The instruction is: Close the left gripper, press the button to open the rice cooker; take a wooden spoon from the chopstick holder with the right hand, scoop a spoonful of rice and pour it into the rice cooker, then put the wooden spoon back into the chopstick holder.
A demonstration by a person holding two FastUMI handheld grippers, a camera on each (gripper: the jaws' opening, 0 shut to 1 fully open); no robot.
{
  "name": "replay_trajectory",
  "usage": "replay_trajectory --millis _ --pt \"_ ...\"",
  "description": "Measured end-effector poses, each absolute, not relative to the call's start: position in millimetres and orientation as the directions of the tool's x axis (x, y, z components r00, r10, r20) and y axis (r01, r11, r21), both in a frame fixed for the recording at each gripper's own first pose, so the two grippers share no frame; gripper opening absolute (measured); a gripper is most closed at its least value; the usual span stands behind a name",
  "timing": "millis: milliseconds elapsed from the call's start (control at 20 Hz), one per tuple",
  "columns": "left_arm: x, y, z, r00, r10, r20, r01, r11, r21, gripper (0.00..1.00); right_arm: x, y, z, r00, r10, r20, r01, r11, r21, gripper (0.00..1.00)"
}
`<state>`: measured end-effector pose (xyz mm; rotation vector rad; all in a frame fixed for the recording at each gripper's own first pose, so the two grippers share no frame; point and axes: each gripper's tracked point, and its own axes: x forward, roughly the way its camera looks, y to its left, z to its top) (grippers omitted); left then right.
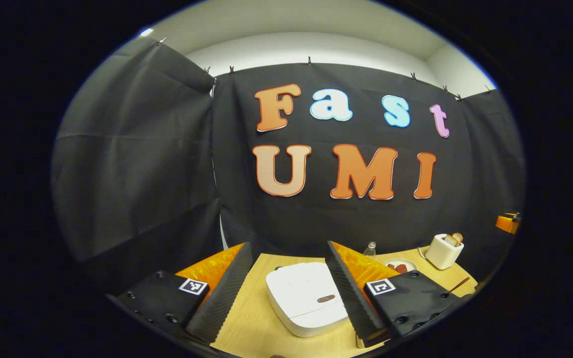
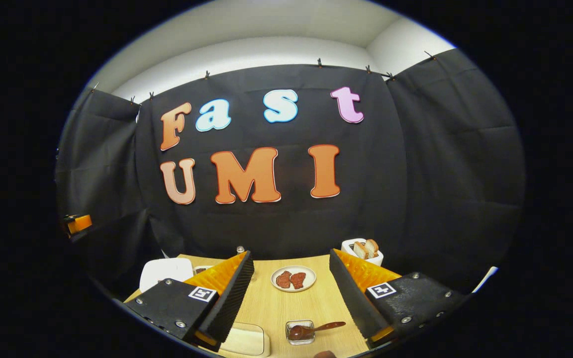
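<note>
In the left gripper view we see the left gripper [image 1: 289, 293] spread wide w/ nothing held, the white rice cooker [image 1: 306, 298], lid shut, lying between its fingers on the wooden table [image 1: 246, 323], bare wood to its left up to the near edge; farther right a plate [image 1: 400, 265] & a white toaster [image 1: 444, 251] near the back wall. In the right gripper view the right gripper [image 2: 291, 293] is also wide & empty: nearest, a small glass dish [image 2: 300, 331] w/ a wooden spoon [image 2: 324, 328] resting in it, beside a white container [image 2: 246, 340] at the front edge, then open tabletop to a plate of reddish food [image 2: 293, 278], w/ the toaster [image 2: 362, 250] at the back right and the cooker [image 2: 166, 272] off left.
</note>
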<state>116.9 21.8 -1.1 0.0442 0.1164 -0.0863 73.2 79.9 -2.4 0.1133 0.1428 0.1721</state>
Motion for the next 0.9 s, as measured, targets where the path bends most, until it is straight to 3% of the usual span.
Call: replay_trajectory --millis 250,900 --pt "94 40 21 0.995 -0.075 -0.072 0.078 0.996 0.032 1.0 60 73 18 0.987 0.147 -0.07 -0.141 0.986 0.089 0.94" --pt "112 41 0 0.988 -0.109 -0.106 0.11 0.994 0.005 1.0 47 67 -21 0.985 0.094 -0.143 -0.086 0.995 0.059 0.95"
